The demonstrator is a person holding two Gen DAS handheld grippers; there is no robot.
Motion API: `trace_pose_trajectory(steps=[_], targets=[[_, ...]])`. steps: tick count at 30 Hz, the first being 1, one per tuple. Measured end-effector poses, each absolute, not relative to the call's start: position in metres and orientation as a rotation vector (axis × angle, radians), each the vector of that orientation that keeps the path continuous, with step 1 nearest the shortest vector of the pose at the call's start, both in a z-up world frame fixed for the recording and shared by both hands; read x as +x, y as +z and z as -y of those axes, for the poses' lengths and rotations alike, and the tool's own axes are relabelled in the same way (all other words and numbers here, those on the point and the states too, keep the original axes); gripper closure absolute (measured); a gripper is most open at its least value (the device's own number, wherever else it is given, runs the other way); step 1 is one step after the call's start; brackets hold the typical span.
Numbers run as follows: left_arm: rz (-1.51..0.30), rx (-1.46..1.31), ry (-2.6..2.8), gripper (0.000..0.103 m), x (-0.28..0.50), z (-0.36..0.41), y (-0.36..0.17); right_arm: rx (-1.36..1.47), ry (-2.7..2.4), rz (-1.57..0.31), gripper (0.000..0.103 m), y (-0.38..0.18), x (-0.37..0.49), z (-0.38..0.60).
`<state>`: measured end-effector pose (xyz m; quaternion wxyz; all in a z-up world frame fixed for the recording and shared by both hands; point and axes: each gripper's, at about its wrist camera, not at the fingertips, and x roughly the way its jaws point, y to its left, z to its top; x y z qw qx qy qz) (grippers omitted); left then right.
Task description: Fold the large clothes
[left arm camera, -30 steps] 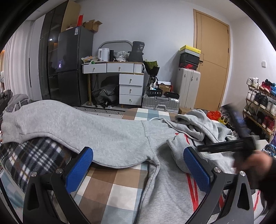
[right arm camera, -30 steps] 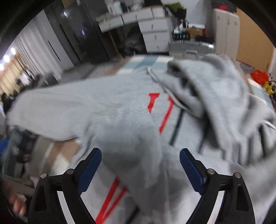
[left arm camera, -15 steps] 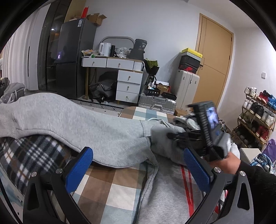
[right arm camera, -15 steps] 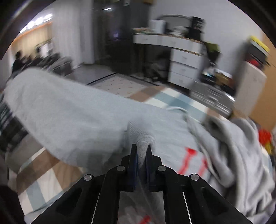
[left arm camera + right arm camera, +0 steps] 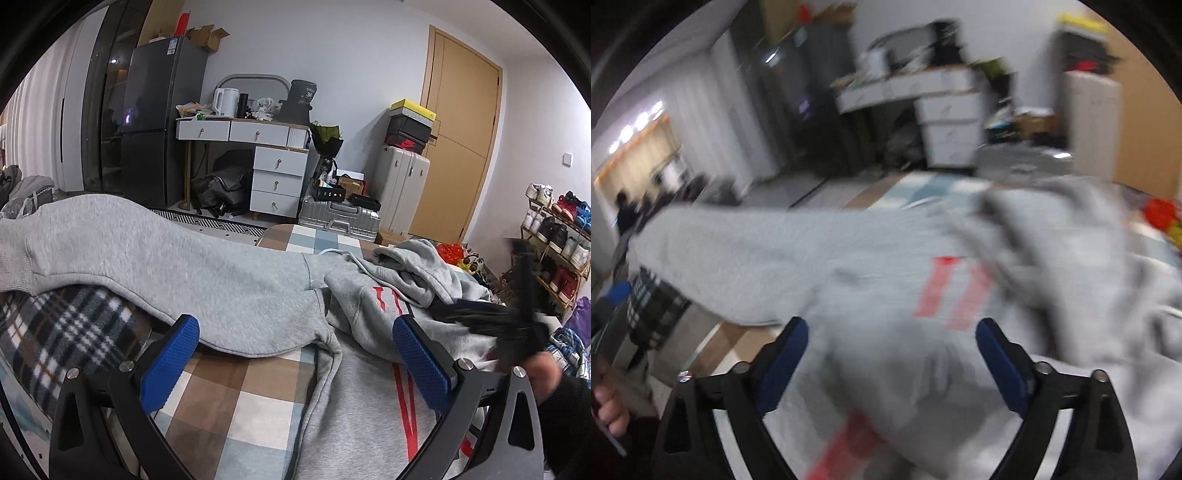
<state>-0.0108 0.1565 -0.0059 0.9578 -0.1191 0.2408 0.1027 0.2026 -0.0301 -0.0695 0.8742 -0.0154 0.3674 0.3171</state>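
A grey hoodie (image 5: pixel 240 280) with red lettering lies on the checked bed cover (image 5: pixel 258 391). One sleeve (image 5: pixel 110 236) stretches far left and the hood (image 5: pixel 417 266) is bunched at the right. My left gripper (image 5: pixel 295 332) hangs open just above the sleeve's underarm and holds nothing. In its view the right gripper (image 5: pixel 509 317) is a dark blur at the right edge, over the hoodie's chest. The right wrist view is blurred. It shows the right gripper (image 5: pixel 892 332) with jaws opening wide above the hoodie (image 5: pixel 879 280), the pads clear of the cloth.
A dark plaid blanket (image 5: pixel 74 325) lies under the sleeve at the left. Beyond the bed stand a fridge (image 5: pixel 155 122), a white desk with drawers (image 5: pixel 273 166), suitcases (image 5: pixel 402 192) and a shoe rack (image 5: pixel 554 236). A hand (image 5: pixel 609 406) grips the left tool.
Half a second ago the right gripper was shut on a fold of grey cloth near the hoodie's middle. It has let go, spread its jaws and swung back right. The left gripper barely moved.
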Motion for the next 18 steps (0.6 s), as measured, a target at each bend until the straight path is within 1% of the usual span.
trace_pose_trajectory(steps=[2, 6, 10, 12, 13, 14, 16, 18], targets=[[-0.488, -0.236, 0.205, 0.001, -0.01, -0.155, -0.005, -0.029, 0.57, -0.744, 0.003, -0.063, 0.204, 0.067], [-0.48, -0.193, 0.22, 0.001, -0.009, -0.146, -0.007, -0.141, 0.285, -0.854, 0.003, -0.078, 0.218, 0.124], [-0.484, -0.155, 0.252, 0.001, -0.005, -0.142, -0.011, -0.337, 0.092, -0.944, 0.004, -0.112, 0.215, 0.135], [-0.492, -0.138, 0.271, 0.001, -0.001, -0.141, -0.014, -0.375, 0.052, -1.049, 0.007, -0.138, 0.219, 0.134], [-0.495, -0.132, 0.279, 0.001, 0.0, -0.141, -0.015, -0.357, 0.05, -1.064, 0.006, -0.142, 0.217, 0.137], [-0.498, -0.125, 0.291, 0.001, 0.001, -0.142, -0.016, -0.296, 0.047, -1.04, 0.006, -0.137, 0.213, 0.143], [-0.506, -0.117, 0.306, 0.001, 0.002, -0.143, -0.019, -0.221, 0.07, -1.067, 0.01, -0.13, 0.21, 0.149], [-0.519, -0.114, 0.322, 0.001, 0.003, -0.146, -0.022, -0.155, 0.093, -1.012, 0.01, -0.109, 0.191, 0.154]])
